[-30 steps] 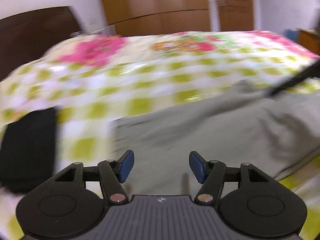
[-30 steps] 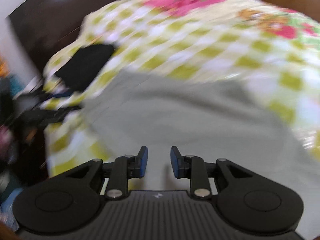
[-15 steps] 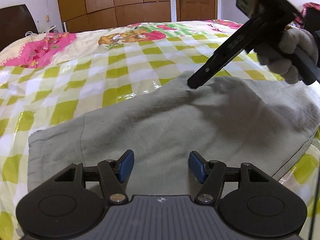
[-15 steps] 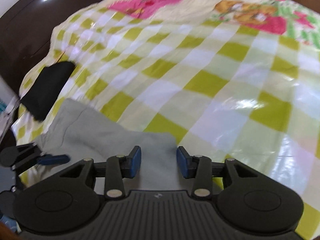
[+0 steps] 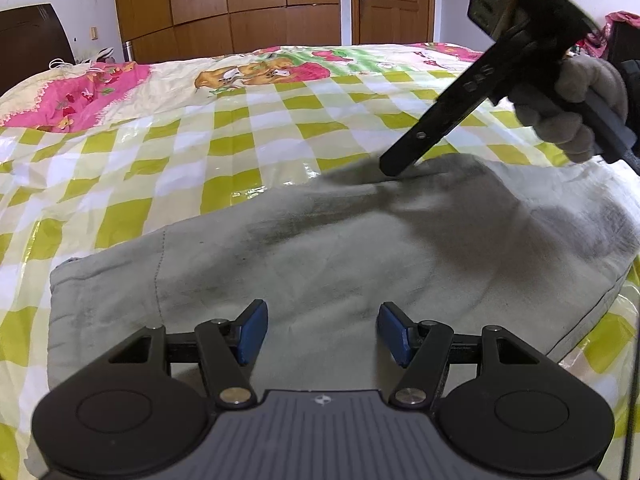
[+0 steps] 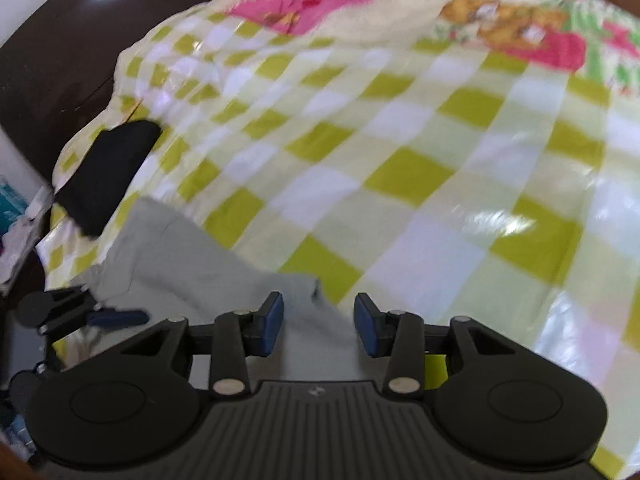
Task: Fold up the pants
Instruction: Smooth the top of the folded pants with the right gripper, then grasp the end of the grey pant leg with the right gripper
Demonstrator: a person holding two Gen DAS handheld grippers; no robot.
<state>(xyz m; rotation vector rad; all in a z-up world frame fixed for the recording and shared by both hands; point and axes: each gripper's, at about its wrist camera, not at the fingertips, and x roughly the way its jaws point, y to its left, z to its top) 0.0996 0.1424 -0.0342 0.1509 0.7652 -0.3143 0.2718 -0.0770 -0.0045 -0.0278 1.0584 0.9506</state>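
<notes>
Grey pants point(image 5: 320, 256) lie folded across the checked bed cover point(image 5: 240, 128). My left gripper point(image 5: 322, 334) is open and empty, low over the near part of the pants. My right gripper point(image 6: 319, 325) is open, its blue pads astride the far edge of the pants point(image 6: 192, 264). In the left wrist view the right gripper point(image 5: 394, 168) reaches down from the upper right and its tips touch the far edge of the cloth. In the right wrist view the left gripper point(image 6: 100, 316) shows at the left edge.
A black folded item point(image 6: 108, 168) lies near the bed's left edge by the dark headboard point(image 6: 48, 60). Wooden wardrobes and a door point(image 5: 280, 4) stand beyond the bed. The pants' right end point(image 5: 608, 280) lies close to the bed edge.
The right gripper has opened wider and settled on the pants' far edge. The left gripper has swung right from the black item and now holds steady over the pants.
</notes>
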